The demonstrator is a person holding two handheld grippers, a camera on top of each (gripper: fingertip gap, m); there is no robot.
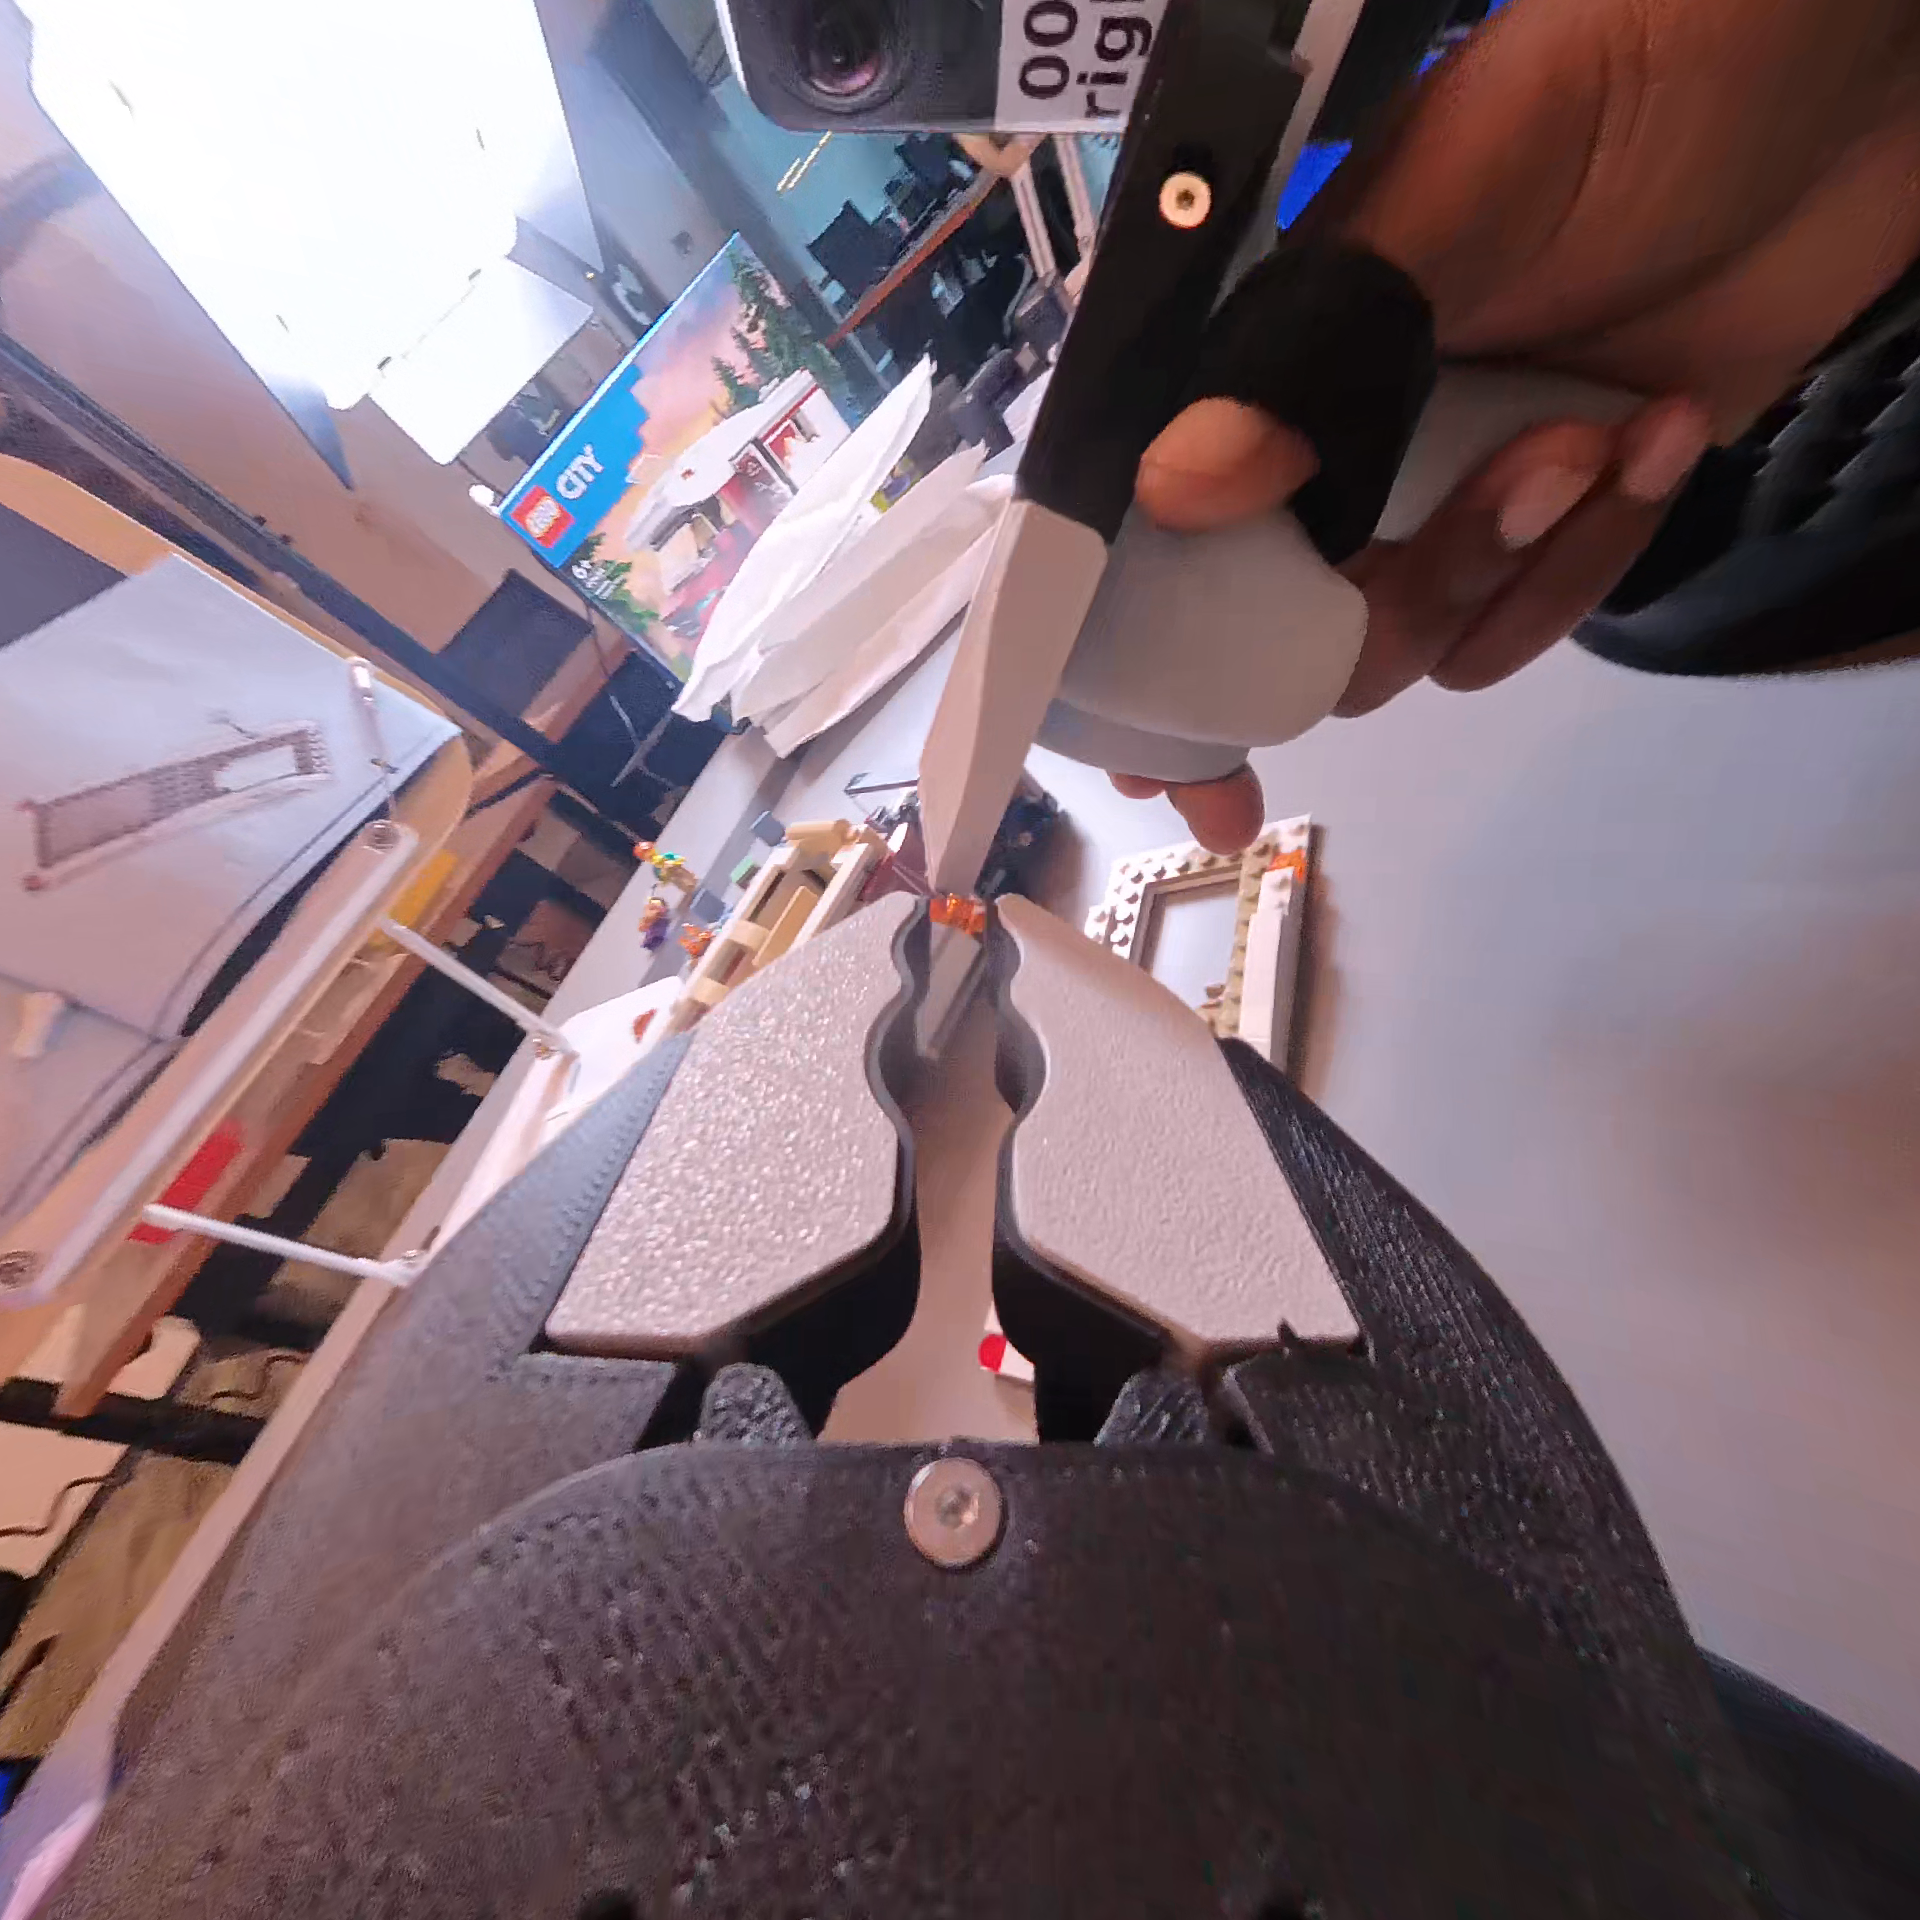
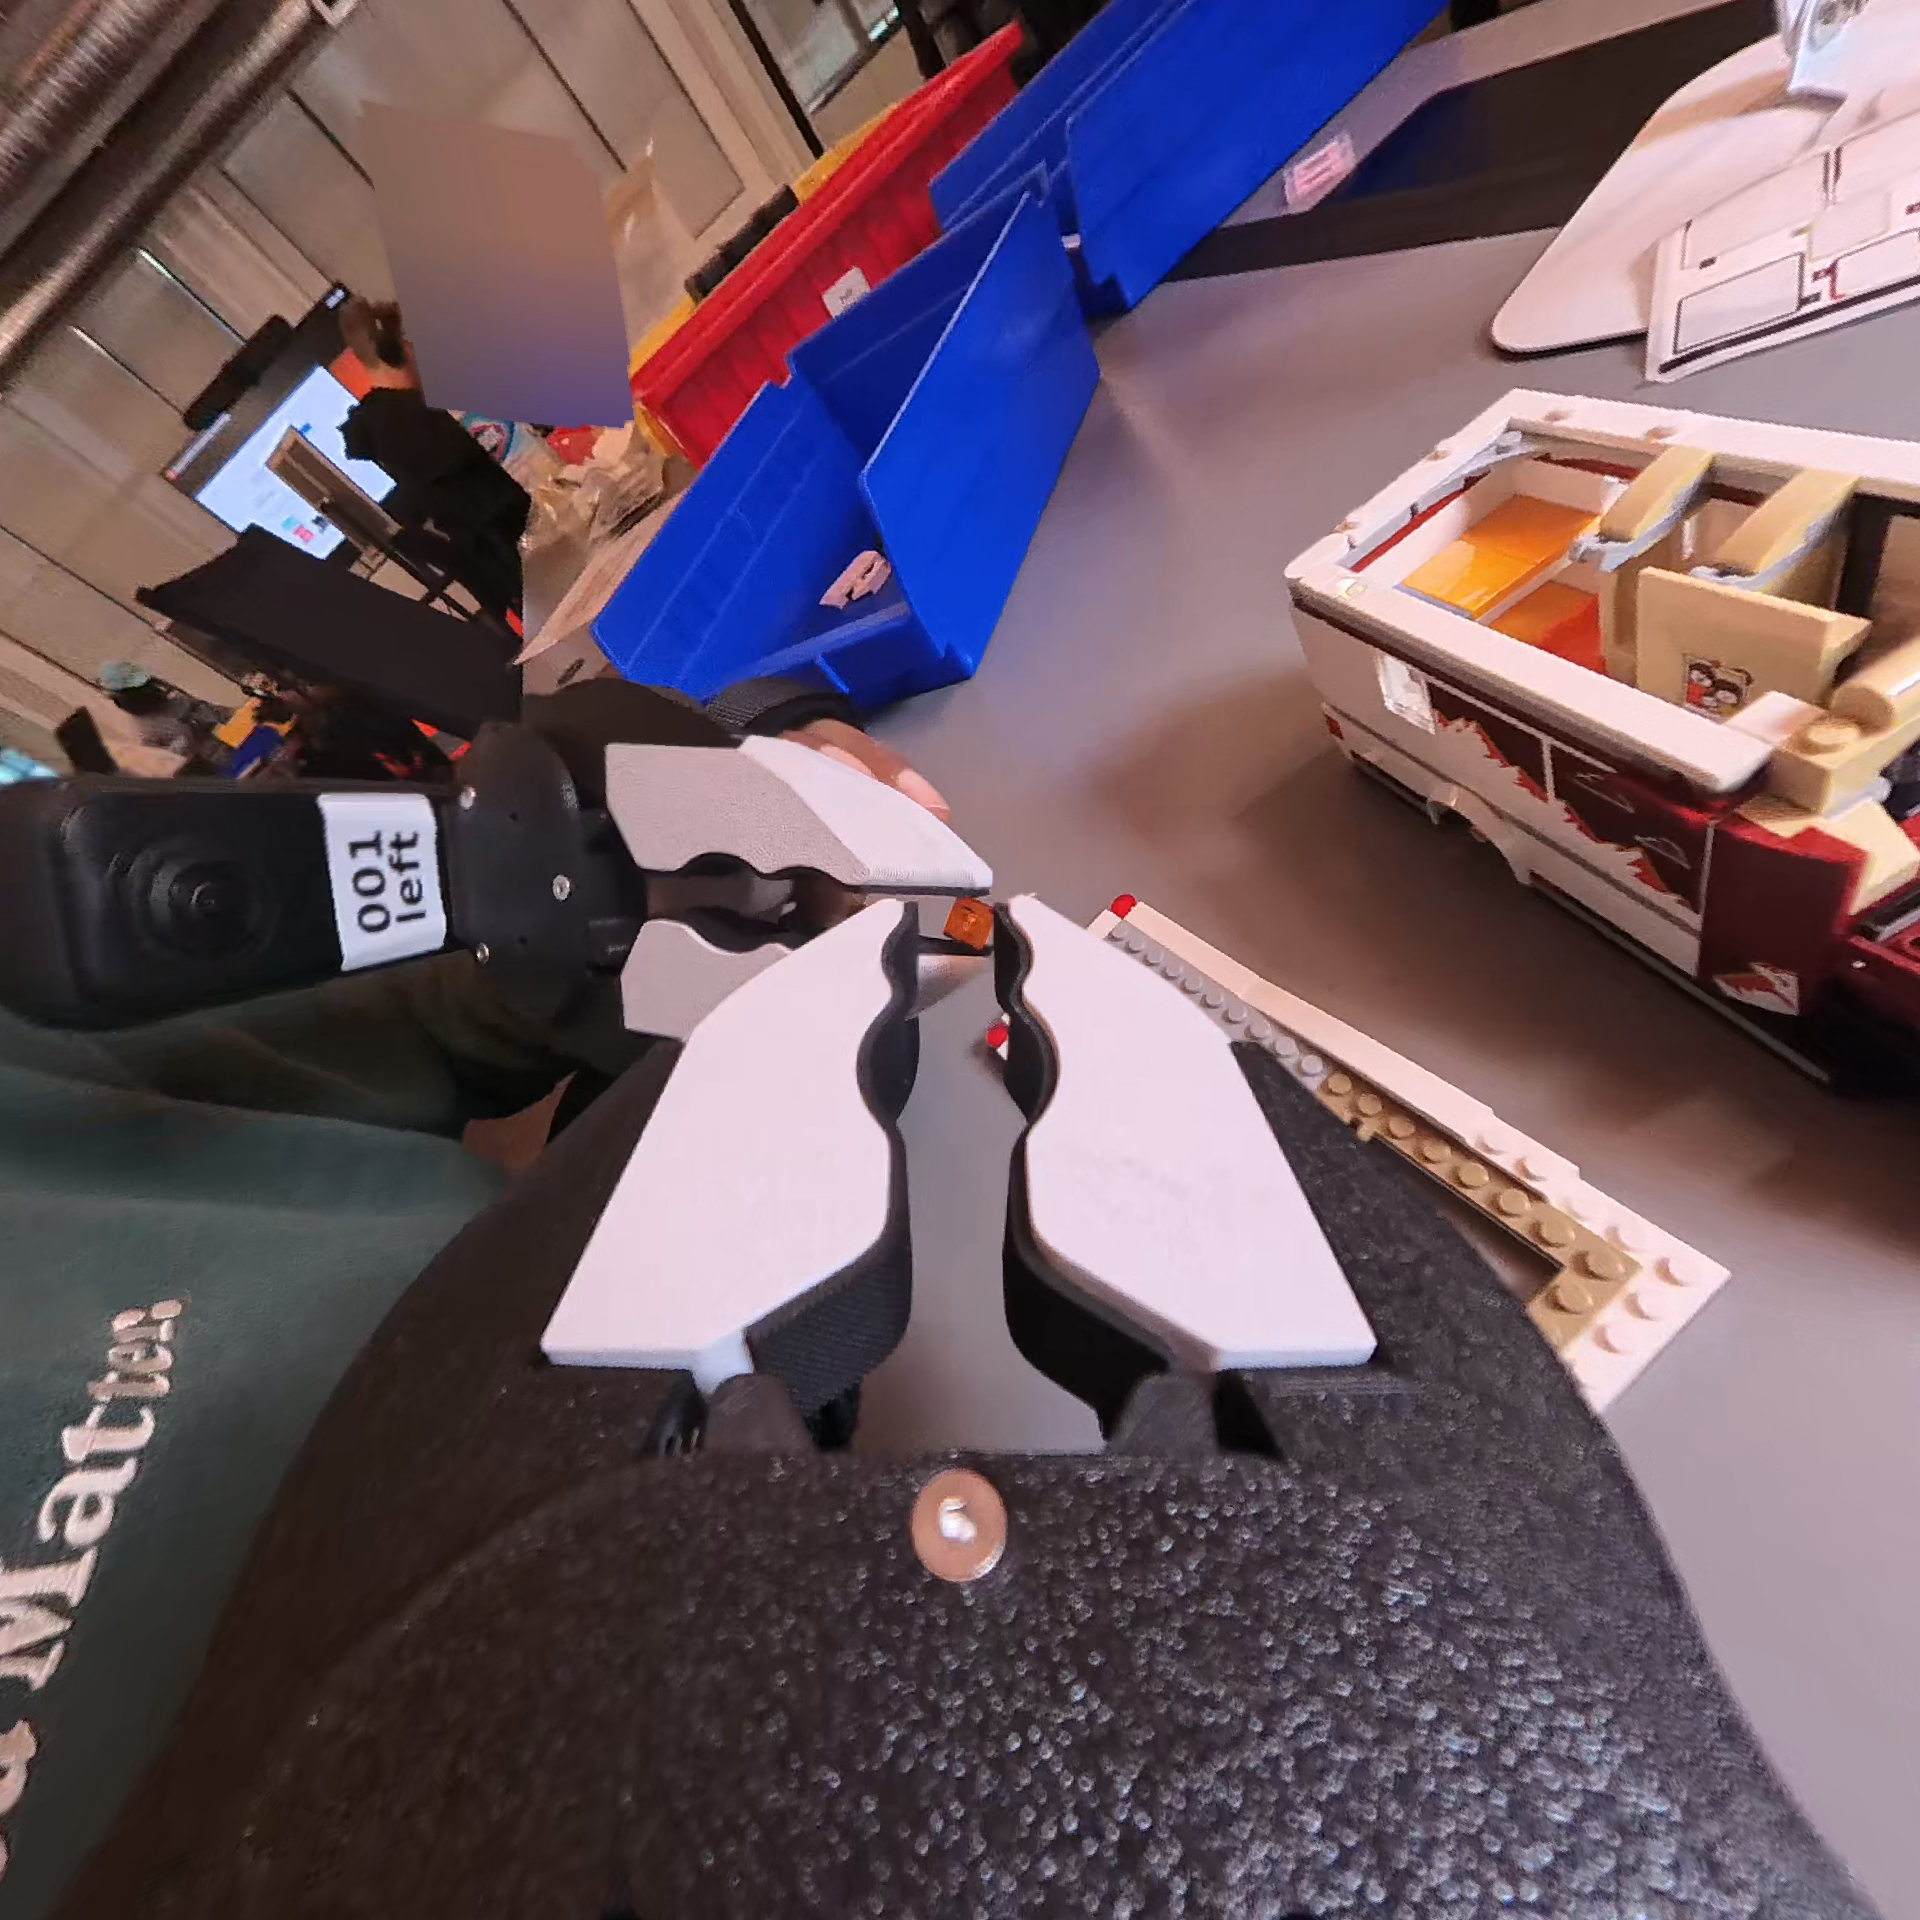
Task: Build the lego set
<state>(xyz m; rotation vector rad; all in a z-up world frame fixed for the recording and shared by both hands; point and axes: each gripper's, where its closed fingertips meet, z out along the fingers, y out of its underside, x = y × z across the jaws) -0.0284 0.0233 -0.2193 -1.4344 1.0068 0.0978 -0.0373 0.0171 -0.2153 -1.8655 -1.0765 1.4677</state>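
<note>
A small translucent orange brick [image 1: 956,914] sits between the tips of my left gripper [image 1: 958,906], which is shut on it, above the grey table [image 1: 1558,1039]. The right gripper's fingers [image 1: 987,707] come down from above and bracket the same brick. In the right wrist view the orange brick [image 2: 968,923] lies between the tips of my right gripper [image 2: 956,916]. It is beside the right pad, with a gap to the left pad, so this gripper is open. The left gripper's fingers [image 2: 831,831] reach in from the left, one above and one below the brick.
A white and dark-red brick camper van [image 2: 1621,727], roofless, stands at the right. A white-and-tan plate frame [image 2: 1455,1174] lies just beyond the grippers. Blue bins [image 2: 935,468] and a red bin [image 2: 831,239] stand behind. A toy set box [image 1: 675,436], white paper bags [image 1: 862,582] and small figures [image 1: 665,883] are at the far end. My left and right fingertips are right by each other.
</note>
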